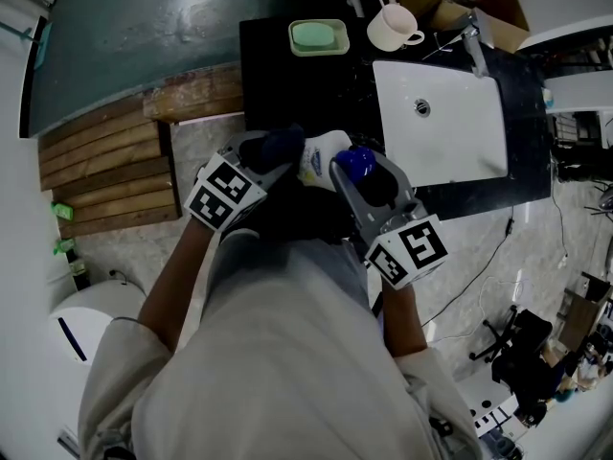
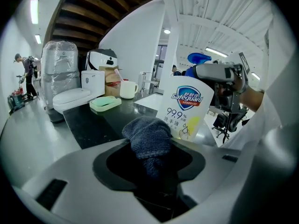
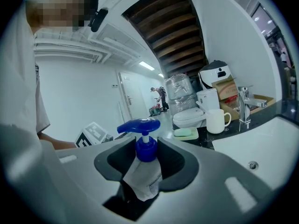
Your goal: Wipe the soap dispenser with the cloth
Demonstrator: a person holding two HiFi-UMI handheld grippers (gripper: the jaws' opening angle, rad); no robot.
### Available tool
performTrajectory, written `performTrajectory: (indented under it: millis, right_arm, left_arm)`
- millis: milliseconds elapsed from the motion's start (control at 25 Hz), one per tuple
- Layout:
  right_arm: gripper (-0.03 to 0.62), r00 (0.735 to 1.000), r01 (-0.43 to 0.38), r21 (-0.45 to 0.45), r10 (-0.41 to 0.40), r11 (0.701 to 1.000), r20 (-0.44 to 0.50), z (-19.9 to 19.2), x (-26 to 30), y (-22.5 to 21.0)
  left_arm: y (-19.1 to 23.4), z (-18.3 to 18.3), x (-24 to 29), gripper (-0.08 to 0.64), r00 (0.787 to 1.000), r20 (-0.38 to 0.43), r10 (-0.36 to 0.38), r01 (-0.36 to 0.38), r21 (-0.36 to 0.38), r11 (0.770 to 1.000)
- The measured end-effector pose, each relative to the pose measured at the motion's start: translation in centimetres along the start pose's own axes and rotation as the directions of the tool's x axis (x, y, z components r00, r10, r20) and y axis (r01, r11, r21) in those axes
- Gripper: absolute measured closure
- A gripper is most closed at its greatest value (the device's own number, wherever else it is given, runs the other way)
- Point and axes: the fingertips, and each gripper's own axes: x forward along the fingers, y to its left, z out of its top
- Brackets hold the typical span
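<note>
The soap dispenser [image 1: 322,154] is a white bottle with a blue pump [image 1: 357,164], held up in front of me above the counter's near edge. My right gripper [image 1: 369,182] is shut on it, with the jaws clamping the neck just under the pump [image 3: 140,125]. My left gripper [image 1: 276,157] is shut on a dark blue cloth [image 1: 272,148]. In the left gripper view the bunched cloth [image 2: 148,136] lies against the bottle's lower front, below the printed label [image 2: 186,105]. The right gripper view shows the bottle body [image 3: 142,178] sunk between the jaws.
A black counter [image 1: 278,84] carries a white sink basin [image 1: 450,132], a faucet [image 1: 471,44], a white mug [image 1: 391,29] and a green soap dish [image 1: 318,36]. Wooden steps [image 1: 105,171] lie to the left. A toilet [image 2: 70,97] stands beyond the counter.
</note>
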Motion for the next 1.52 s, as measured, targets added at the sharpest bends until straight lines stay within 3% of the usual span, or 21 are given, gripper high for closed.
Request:
performTrajectory:
  millis: [1520]
  right_arm:
    - [0.457,1.000,-0.009,-0.003,0.009,1.000,-0.001,0.0,0.2,0.1]
  left_arm:
    - [-3.7,-2.5,-1.1,0.380,0.997,-0.039,-0.061,0.061,-0.012,0.998]
